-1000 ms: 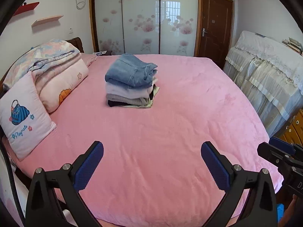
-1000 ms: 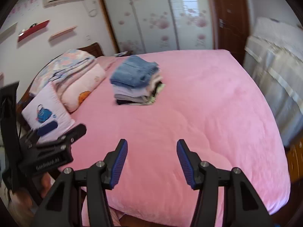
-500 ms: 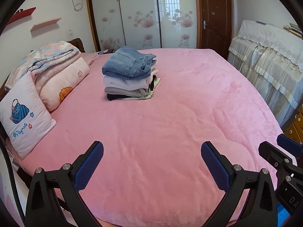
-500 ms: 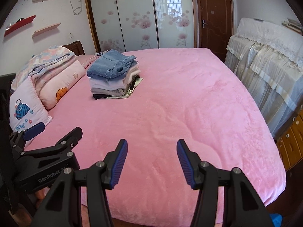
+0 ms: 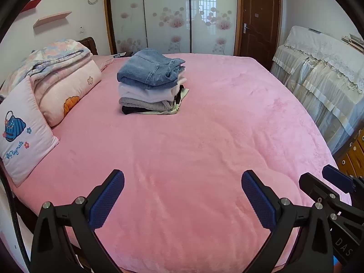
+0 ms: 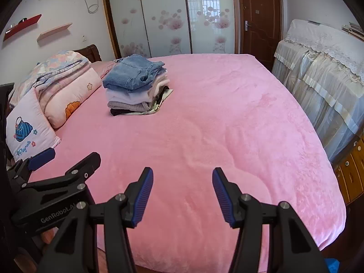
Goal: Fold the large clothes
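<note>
Pink bedspread (image 5: 204, 159), folded clothes stack (image 5: 150, 84) beside pillows (image 5: 25, 134), both claws empty.

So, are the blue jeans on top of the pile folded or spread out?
Folded. The blue jeans lie as a compact bundle topping the pile of clothes, layered edges visible at one side.

Left gripper (image 5: 182, 191) open over pink bed (image 5: 204, 136), nothing between blue pads; folded clothes stack (image 5: 151, 83) beyond, jeans on top; pillows (image 5: 25, 134) at left
</note>
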`<act>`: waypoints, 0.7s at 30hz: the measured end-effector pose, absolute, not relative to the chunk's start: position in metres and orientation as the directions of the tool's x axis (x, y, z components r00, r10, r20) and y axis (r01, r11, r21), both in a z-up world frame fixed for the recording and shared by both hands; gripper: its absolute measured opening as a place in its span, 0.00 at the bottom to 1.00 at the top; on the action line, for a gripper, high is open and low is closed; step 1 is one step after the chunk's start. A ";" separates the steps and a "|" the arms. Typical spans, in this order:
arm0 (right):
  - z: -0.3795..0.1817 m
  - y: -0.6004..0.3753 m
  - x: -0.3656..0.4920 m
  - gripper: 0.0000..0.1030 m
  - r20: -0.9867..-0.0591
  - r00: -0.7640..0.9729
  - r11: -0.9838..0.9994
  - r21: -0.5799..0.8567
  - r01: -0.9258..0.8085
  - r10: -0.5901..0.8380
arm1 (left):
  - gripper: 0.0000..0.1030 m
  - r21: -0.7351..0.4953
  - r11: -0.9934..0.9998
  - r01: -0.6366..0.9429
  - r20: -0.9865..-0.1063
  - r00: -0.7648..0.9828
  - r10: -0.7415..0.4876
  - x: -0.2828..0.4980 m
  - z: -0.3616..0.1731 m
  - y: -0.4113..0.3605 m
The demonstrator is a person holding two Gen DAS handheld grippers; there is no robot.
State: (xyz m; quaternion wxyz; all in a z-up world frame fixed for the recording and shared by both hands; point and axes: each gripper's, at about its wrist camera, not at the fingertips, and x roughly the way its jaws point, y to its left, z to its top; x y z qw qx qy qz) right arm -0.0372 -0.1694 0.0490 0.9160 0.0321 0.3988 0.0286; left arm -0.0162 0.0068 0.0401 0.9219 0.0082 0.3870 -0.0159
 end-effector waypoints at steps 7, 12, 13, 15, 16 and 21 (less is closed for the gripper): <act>0.045 -0.166 -0.031 0.53 -0.731 0.679 0.997 0.075 -0.022 0.069 | 0.99 -0.017 0.999 0.049 -0.736 0.675 -0.046 -0.006 0.029 0.008; 0.045 -0.166 -0.029 0.53 -0.733 0.677 0.997 0.073 -0.021 0.068 | 0.99 -0.024 0.999 0.047 -0.744 0.666 -0.049 -0.002 0.024 0.006; 0.045 -0.166 -0.028 0.53 -0.734 0.676 0.997 0.073 -0.020 0.067 | 0.99 -0.026 0.999 0.046 -0.746 0.664 -0.050 -0.002 0.023 0.006; 0.044 -0.166 -0.027 0.53 -0.736 0.674 0.997 0.075 -0.019 0.069 | 0.99 -0.028 0.998 0.047 -0.748 0.661 -0.052 -0.001 0.022 0.007; 0.044 -0.166 -0.027 0.53 -0.736 0.674 0.997 0.076 -0.018 0.068 | 0.99 -0.029 0.998 0.048 -0.749 0.660 -0.053 -0.001 0.021 0.006; 0.044 -0.167 -0.027 0.53 -0.737 0.673 0.997 0.078 -0.020 0.071 | 0.99 -0.028 0.998 0.051 -0.752 0.656 -0.055 -0.002 0.020 0.003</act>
